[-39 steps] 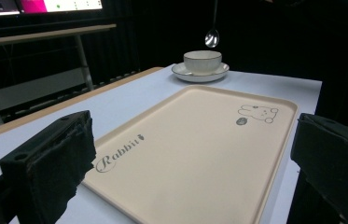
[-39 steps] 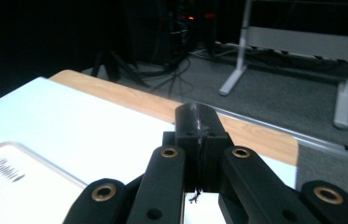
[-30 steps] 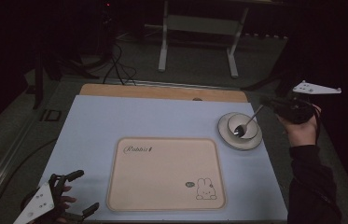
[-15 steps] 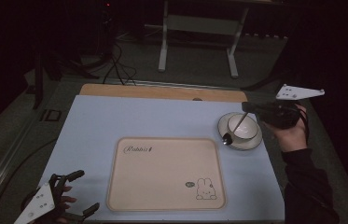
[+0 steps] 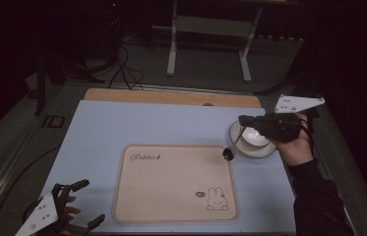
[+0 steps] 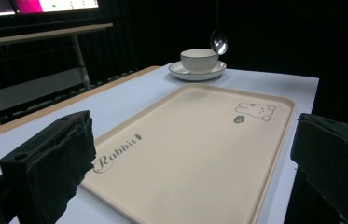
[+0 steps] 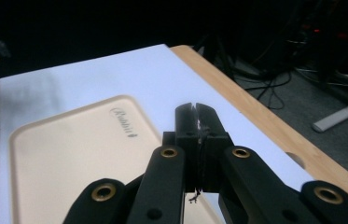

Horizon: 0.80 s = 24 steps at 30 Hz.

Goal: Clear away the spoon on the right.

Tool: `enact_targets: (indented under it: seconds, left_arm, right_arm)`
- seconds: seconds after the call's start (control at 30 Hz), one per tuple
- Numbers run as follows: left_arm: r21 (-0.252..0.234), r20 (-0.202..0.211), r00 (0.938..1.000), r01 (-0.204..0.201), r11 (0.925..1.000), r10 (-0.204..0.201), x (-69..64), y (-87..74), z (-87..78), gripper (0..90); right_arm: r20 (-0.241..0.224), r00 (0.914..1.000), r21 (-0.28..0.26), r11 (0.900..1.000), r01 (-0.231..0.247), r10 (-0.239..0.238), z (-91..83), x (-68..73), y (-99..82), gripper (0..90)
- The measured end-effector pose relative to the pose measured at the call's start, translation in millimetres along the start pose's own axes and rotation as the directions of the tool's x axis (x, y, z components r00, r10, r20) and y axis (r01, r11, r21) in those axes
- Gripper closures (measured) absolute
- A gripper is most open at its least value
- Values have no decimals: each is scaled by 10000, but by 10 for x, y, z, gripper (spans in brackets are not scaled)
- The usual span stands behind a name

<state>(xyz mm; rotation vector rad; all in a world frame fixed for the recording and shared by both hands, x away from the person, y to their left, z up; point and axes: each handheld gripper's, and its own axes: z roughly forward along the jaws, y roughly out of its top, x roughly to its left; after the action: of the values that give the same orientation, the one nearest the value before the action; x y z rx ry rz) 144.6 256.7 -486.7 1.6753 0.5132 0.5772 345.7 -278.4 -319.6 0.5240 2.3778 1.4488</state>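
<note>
My right gripper (image 5: 244, 120) is shut on the handle of a metal spoon (image 5: 229, 153), which hangs down from it. The spoon's bowl hovers at the far right corner of a beige tray (image 5: 171, 182), just left of a white cup (image 5: 256, 136) on its saucer (image 5: 250, 149). In the left gripper view the spoon (image 6: 219, 43) dangles above the cup (image 6: 199, 59). In the right gripper view my right gripper (image 7: 196, 112) has its jaws pressed together over the tray (image 7: 69, 158). My left gripper (image 5: 90, 201) rests open at the table's near left corner, nothing between its jaws.
The tray (image 6: 195, 140) bears a "Rabbit" word and a small rabbit drawing and lies on a pale blue mat (image 5: 122, 128). A wooden table edge (image 5: 171, 97) runs along the far side. Beyond it are a dark floor, cables and a table frame (image 5: 210, 29).
My right gripper has carried the spoon leftward, from over the cup to past the saucer's left rim, by the tray's corner. The left gripper has stayed put.
</note>
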Motion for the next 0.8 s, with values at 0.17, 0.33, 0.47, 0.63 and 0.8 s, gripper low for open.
enact_targets:
  seconds: [0.17,0.33,0.47,0.63,0.8]
  left_arm:
    - [1,-3,10000,-11,10000,11,0,0,-1,0]
    - [1,14,10000,-11,10000,11,0,0,-2,0]
    - [25,16,10000,-21,10000,21,-2,-1,-1,0]
    - [7,35,10000,-8,10000,8,-1,-1,-1,0]
    - [15,37,10000,-51,10000,51,-5,2,-3,0]
  right_arm:
    - [-423,9990,44,9999,150,-148,72,80,13,894]
    - [-951,9939,68,9984,562,-553,198,198,7,893]
    - [-1201,9903,49,9975,705,-694,270,262,-5,893]
    - [-1886,9795,198,9969,755,-704,365,359,-10,893]
    - [-2277,9709,336,9959,835,-737,493,456,-54,893]
